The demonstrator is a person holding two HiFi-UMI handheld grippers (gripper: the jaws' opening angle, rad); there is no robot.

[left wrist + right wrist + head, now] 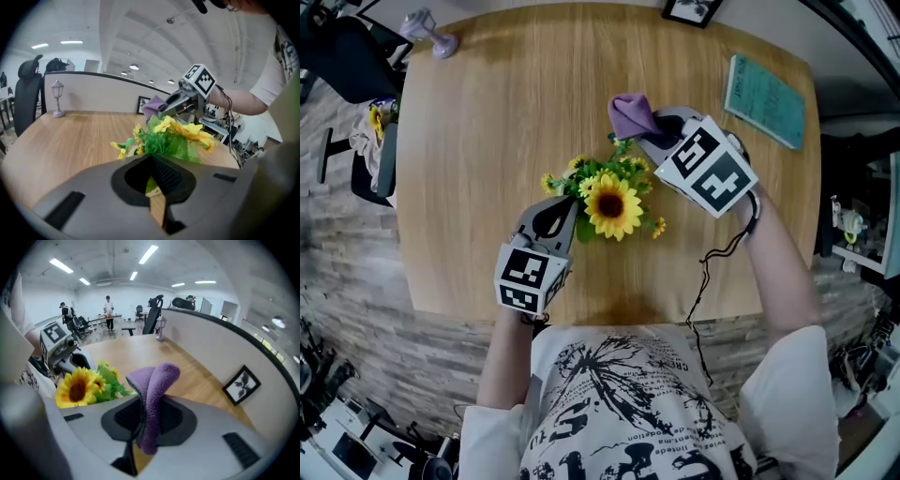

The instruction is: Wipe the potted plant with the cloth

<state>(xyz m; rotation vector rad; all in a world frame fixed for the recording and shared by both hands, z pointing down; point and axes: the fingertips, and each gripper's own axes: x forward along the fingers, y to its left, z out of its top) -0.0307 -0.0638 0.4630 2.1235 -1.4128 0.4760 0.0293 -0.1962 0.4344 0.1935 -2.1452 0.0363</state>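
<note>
**Plant steadied on one side, cloth poised on the other**

At the far left corner of the tabletop (478, 150) stands a small lamp ornament (431, 36), well apart from the work and playing no part in it.

Near the front edge, left of centre, the left gripper (561, 220) has its jaws closed together. A sliver of green leaf and a pale edge sit right at their tips, so it looks to be pinching the fringe of the potted plant (612, 204). The likely reason is to keep the plant from sliding or tipping while it is wiped.

The potted plant stands mid-table, slightly toward the front edge. It holds a large sunflower, smaller yellow blooms and green leaves. The foliage spreads so wide that the pot is hidden from above; only the pale edge at the left jaws may be its rim.

Just beyond the plant, on its far right side, the purple cloth (630, 114) stands up out of the right gripper (649, 129), whose jaws are clamped on its lower part. The free fold overhangs the leaves, ready to meet them; whether it touches any I cannot tell.

A picture frame (692, 9) rests at the far edge, and a teal book (766, 101) lies by the far right corner, both clear of the wiping.
</note>
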